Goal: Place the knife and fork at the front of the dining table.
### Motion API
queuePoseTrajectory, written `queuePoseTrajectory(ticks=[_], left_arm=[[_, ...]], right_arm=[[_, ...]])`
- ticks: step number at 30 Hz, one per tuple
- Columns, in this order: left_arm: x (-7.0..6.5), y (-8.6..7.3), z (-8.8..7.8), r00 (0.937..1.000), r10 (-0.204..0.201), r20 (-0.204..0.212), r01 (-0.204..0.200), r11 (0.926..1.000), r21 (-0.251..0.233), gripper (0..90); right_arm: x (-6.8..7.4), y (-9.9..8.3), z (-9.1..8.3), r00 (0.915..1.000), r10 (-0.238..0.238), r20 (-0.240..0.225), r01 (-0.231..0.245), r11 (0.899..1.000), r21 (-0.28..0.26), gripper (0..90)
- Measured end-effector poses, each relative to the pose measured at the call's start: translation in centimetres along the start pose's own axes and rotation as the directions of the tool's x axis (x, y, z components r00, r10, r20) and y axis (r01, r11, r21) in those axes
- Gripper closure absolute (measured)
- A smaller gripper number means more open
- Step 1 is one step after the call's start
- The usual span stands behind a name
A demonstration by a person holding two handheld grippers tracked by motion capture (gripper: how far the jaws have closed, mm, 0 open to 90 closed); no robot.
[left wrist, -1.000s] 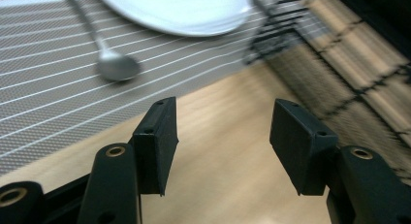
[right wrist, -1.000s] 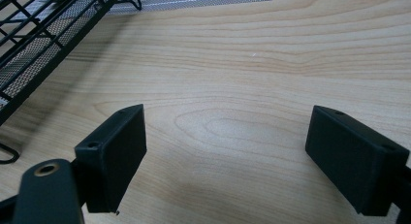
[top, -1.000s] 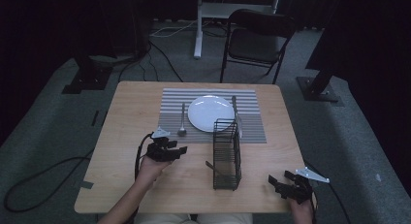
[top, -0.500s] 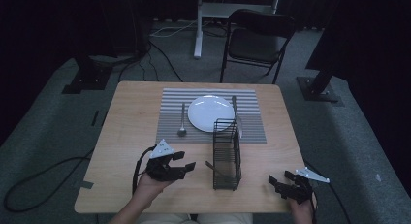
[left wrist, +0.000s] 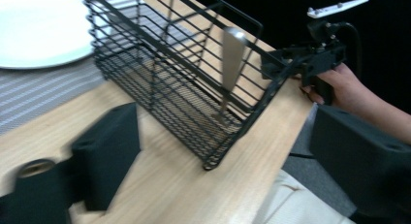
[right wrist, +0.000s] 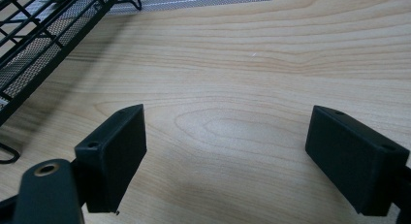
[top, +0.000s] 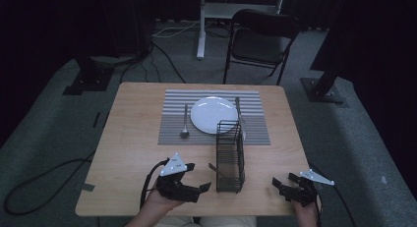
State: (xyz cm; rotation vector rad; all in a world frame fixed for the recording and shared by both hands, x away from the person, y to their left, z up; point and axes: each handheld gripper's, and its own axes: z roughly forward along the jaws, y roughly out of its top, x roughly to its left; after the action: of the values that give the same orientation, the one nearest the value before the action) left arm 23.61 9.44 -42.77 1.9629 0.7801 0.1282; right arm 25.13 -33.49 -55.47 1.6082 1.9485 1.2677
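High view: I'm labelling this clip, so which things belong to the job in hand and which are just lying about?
Job: black wire basket, metal utensil standing in it, white round plate, metal spoon, grey striped placemat.
Lying about: black folding chair, dark cables on the floor, white stand behind the table.

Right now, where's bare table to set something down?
Free: the left strip of the table, between its edge and the striped mat; and the near right corner, between the wire rack and the right gripper. Crowded: the mat, with plate and spoon, and around the rack.
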Motion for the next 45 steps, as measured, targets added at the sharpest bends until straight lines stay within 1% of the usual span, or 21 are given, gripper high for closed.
queuePoseTrajectory(ticks=[3,6,9,10,11,12,15,16,17,18,21,23,24,25,26,29,30,32,35,39,45], left_arm=[[-0.7,0.2,0.5,0.9995,0.016,0.029,-0.016,0.9999,0.0,10.6],[-1.3,0.5,0.9,0.9988,0.029,0.04,-0.029,0.9996,-0.004,11.0],[-1.7,0.9,1.3,0.9983,0.046,0.037,-0.045,0.9988,-0.017,15.1],[-1.8,1.0,1.5,0.9983,0.054,0.023,-0.054,0.9984,-0.02,15.2],[-1.8,1.0,1.5,0.9983,0.054,0.023,-0.054,0.9984,-0.02,17.5],[-1.9,1.2,1.9,0.9979,0.064,0.015,-0.063,0.9975,-0.032,23.6],[-1.9,1.3,2.3,0.9978,0.066,0.009,-0.065,0.9973,-0.033,25.3],[-1.8,1.3,2.6,0.9977,0.066,-0.009,-0.067,0.9971,-0.035,30.9],[-1.8,1.3,2.6,0.9977,0.066,-0.009,-0.067,0.9971,-0.035,33.5],[-1.7,1.2,2.7,0.9982,0.06,-0.005,-0.06,0.9974,-0.038,33.5],[-1.1,1.0,3.0,0.9991,0.041,-0.012,-0.042,0.9982,-0.043,46.7],[-0.9,0.9,3.0,0.9991,0.037,-0.021,-0.038,0.9981,-0.047,48.0],[-0.8,0.7,3.3,0.9992,0.038,-0.013,-0.038,0.9983,-0.043,54.4],[-0.8,0.7,3.3,0.9992,0.038,-0.013,-0.038,0.9983,-0.043,54.9],[-0.7,0.6,3.6,0.9991,0.041,-0.007,-0.041,0.9986,-0.032,59.7],[-0.6,0.4,3.9,0.9991,0.042,-0.005,-0.042,0.9989,-0.022,63.6],[-0.5,0.3,4.1,0.9993,0.037,-0.002,-0.037,0.9989,-0.028,69.4],[-0.4,0.2,4.2,0.9993,0.038,0.004,-0.038,0.9986,-0.038,71.9],[-0.4,0.1,4.3,0.9992,0.039,0.009,-0.038,0.9981,-0.048,80.0],[-0.3,0.1,4.3,0.9996,0.026,0.004,-0.026,0.998,-0.057,81.0],[-0.5,0.5,4.1,0.9989,0.047,-0.003,-0.047,0.996,-0.075,84.4]], right_arm=[[0.0,0.0,0.0,1.0,0.0,0.0,0.0,1.0,0.0,14.2],[0.0,0.0,0.0,1.0,0.001,-0.001,-0.001,1.0,-0.001,14.2],[0.0,0.0,0.0,1.0,0.001,-0.001,-0.001,1.0,-0.001,14.2],[0.0,0.0,0.0,1.0,0.001,-0.002,-0.001,1.0,-0.001,14.2],[0.0,0.0,0.0,1.0,0.001,-0.002,-0.001,1.0,-0.001,14.2],[0.0,0.0,0.0,1.0,0.001,-0.003,-0.001,1.0,0.0,14.2],[0.0,0.0,0.0,1.0,0.001,-0.005,-0.001,1.0,-0.001,14.2],[0.0,0.0,-0.1,1.0,0.003,-0.006,-0.003,1.0,-0.002,14.2],[0.0,0.0,-0.1,1.0,0.003,-0.006,-0.003,1.0,-0.002,14.2],[0.0,0.0,-0.1,1.0,0.003,-0.007,-0.003,1.0,-0.003,14.2],[0.0,0.0,-0.1,1.0,0.004,-0.008,-0.004,1.0,-0.003,14.2],[0.0,0.0,-0.1,1.0,0.002,-0.008,-0.002,1.0,-0.003,14.2],[0.0,0.0,-0.1,1.0,0.003,-0.008,-0.003,1.0,-0.003,14.2],[0.0,0.0,-0.1,1.0,0.003,-0.008,-0.003,1.0,-0.003,14.2],[0.0,0.0,-0.1,1.0,0.002,-0.008,-0.002,1.0,-0.002,14.2],[0.0,0.0,-0.1,1.0,0.0,-0.007,0.0,1.0,-0.002,14.2],[0.0,0.0,-0.1,1.0,0.001,-0.008,-0.001,1.0,-0.002,14.2],[0.0,0.0,-0.1,1.0,0.001,-0.008,-0.001,1.0,-0.002,14.2],[0.0,0.0,-0.1,1.0,0.001,-0.009,-0.001,1.0,-0.003,14.2],[0.0,0.0,-0.1,1.0,0.0,-0.009,-0.001,1.0,-0.003,14.2],[0.0,0.0,0.0,1.0,0.001,-0.009,-0.001,1.0,-0.003,14.2]])
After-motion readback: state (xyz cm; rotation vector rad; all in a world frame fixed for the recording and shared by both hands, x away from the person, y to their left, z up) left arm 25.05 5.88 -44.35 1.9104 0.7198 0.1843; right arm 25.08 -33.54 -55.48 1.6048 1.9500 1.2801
